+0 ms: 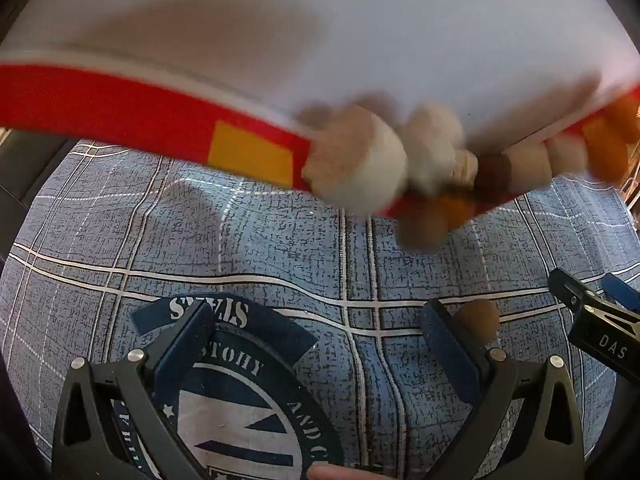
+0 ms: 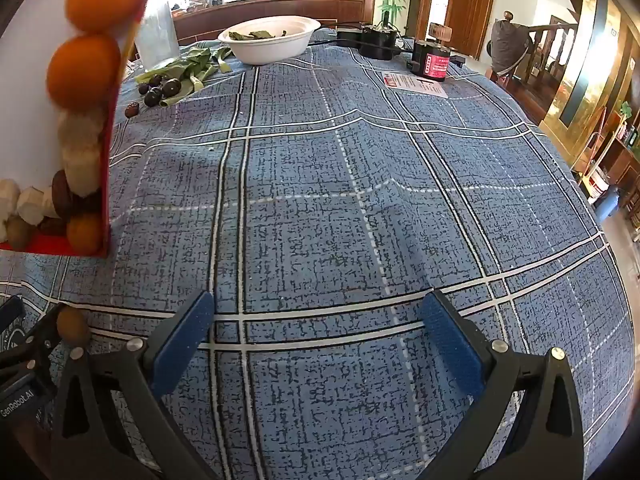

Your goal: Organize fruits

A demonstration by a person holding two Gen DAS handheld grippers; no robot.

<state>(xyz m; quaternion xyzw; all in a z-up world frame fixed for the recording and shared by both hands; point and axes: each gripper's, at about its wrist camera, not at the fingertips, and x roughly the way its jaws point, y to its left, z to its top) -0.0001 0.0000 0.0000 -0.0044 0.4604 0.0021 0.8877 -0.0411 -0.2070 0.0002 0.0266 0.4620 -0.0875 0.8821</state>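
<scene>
A red box lid or tray with a white inside (image 1: 120, 116) is tipped up above the blue checked tablecloth (image 1: 280, 248), blurred by motion. Several fruits slide along its low edge: oranges (image 2: 84, 72), white peeled pieces (image 1: 384, 160), brown ones (image 1: 494, 172). In the right wrist view the tray (image 2: 106, 160) stands at the far left. A brown kiwi-like fruit (image 1: 478, 320) lies on the cloth beside my left gripper's right finger; it also shows in the right wrist view (image 2: 72, 326). My left gripper (image 1: 316, 344) is open and empty. My right gripper (image 2: 316, 336) is open and empty over bare cloth.
At the table's far side stand a white bowl with leaves (image 2: 270, 38), green vegetable stalks (image 2: 192, 68), dark small fruits (image 2: 156, 92), a black-and-red jar (image 2: 434, 62), a paper card (image 2: 414, 84) and black devices (image 2: 376, 40). The table edge curves at right.
</scene>
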